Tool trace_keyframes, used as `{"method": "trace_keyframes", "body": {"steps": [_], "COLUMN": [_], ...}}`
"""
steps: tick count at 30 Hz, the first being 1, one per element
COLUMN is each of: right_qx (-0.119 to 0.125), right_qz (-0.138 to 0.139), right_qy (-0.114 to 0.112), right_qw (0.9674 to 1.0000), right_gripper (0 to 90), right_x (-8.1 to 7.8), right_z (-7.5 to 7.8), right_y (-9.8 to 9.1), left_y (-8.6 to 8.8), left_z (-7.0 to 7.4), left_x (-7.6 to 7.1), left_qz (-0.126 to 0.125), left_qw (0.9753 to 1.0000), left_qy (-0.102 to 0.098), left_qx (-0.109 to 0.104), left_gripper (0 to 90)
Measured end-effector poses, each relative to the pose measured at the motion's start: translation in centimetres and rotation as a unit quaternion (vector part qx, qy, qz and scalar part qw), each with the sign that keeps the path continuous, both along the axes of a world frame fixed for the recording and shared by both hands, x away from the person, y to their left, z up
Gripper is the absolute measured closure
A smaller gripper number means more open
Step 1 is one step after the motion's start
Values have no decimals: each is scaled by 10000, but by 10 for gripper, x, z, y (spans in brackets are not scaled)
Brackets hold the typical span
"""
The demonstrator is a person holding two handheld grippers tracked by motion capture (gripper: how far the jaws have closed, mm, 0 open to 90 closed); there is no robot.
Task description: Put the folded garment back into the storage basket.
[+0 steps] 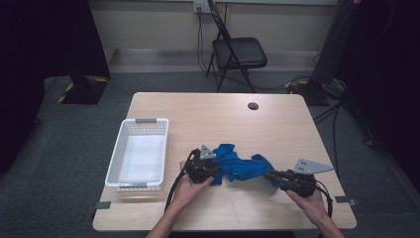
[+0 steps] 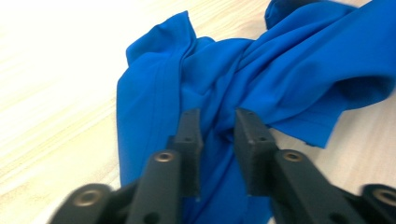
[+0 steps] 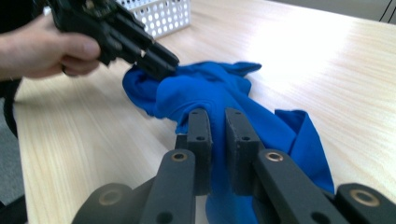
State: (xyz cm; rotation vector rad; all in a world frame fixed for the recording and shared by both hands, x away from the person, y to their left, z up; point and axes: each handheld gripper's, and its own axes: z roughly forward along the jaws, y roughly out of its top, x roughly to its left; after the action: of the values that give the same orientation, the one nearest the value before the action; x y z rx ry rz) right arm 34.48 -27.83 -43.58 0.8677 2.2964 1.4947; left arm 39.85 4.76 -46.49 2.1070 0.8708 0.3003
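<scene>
Plain bright blue cloth (image 1: 241, 166), without pattern, at lower centre of the high view. Black left tongs (image 1: 214, 168) and black right tongs (image 1: 270, 175), each topped by a grey three-cornered plate. Pale wood-grain surface (image 1: 208, 114), with a small dark round spot (image 1: 253, 106) toward its upper right. White perforated basket (image 1: 115, 166) with grey handles at left. Black folding chair (image 1: 238, 52) on grey carpet (image 1: 64, 148).

High view: fixed above the table's (image 1: 277, 129) near edge, facing forward and down, far off. Left and right gripper views: close, low along their jaws, apparently from opposite ends. Shared: blue cloth (image 1: 242, 166) (image 2: 243, 74) (image 3: 219, 93).
</scene>
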Motion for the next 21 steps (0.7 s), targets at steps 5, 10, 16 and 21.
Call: {"method": "trace_keyframes", "body": {"steps": [5,10,16,21], "right_qx": [92,153,195,293], "right_qz": [16,48,90,92], "right_qy": [-85,-104,-89,-189], "right_qw": [9999,9998,9997,9994], "right_gripper": [825,825,825,824], "right_x": [-1,-2,-1,-4], "right_z": [7,11,12,18], "right_y": [-1,1,5,5], "left_y": [-7,-16,-30,-30], "left_z": [-1,2,-8,-1], "left_x": [-2,-7,-6,-8], "left_qz": [-230,-440,-611,-716], "left_qw": [9997,9987,9977,9967], "left_qy": [-70,-175,-165,-244], "left_qx": [-53,-211,250,291], "left_gripper": [555,456,546,799]}}
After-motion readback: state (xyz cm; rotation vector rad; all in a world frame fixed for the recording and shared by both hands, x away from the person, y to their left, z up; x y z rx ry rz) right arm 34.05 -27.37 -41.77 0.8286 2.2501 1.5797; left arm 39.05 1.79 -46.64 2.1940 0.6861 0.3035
